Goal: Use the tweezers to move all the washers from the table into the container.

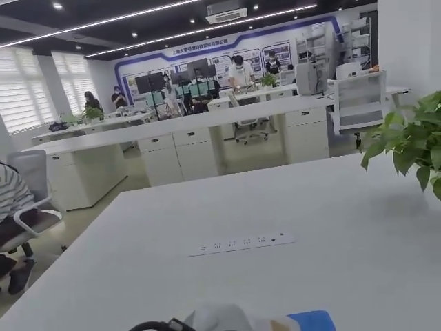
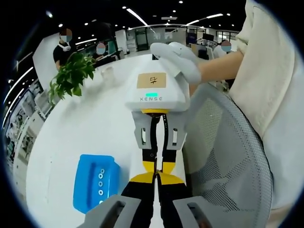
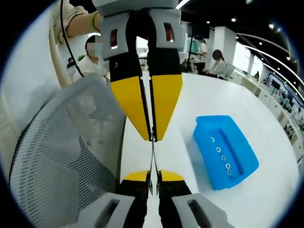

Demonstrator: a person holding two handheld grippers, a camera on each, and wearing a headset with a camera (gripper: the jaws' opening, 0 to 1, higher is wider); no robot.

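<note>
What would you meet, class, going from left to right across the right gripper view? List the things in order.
Grey mesh chair back → left gripper with its yellow fingers together → blue plastic container with small washers in its slot.

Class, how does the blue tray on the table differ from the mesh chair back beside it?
The blue tray is solid and bright blue; the mesh chair back is pale grey and perforated. The tray lies on the white table; the chair back stands beside it. The tray holds a row of small rings; the chair back holds nothing.
</note>
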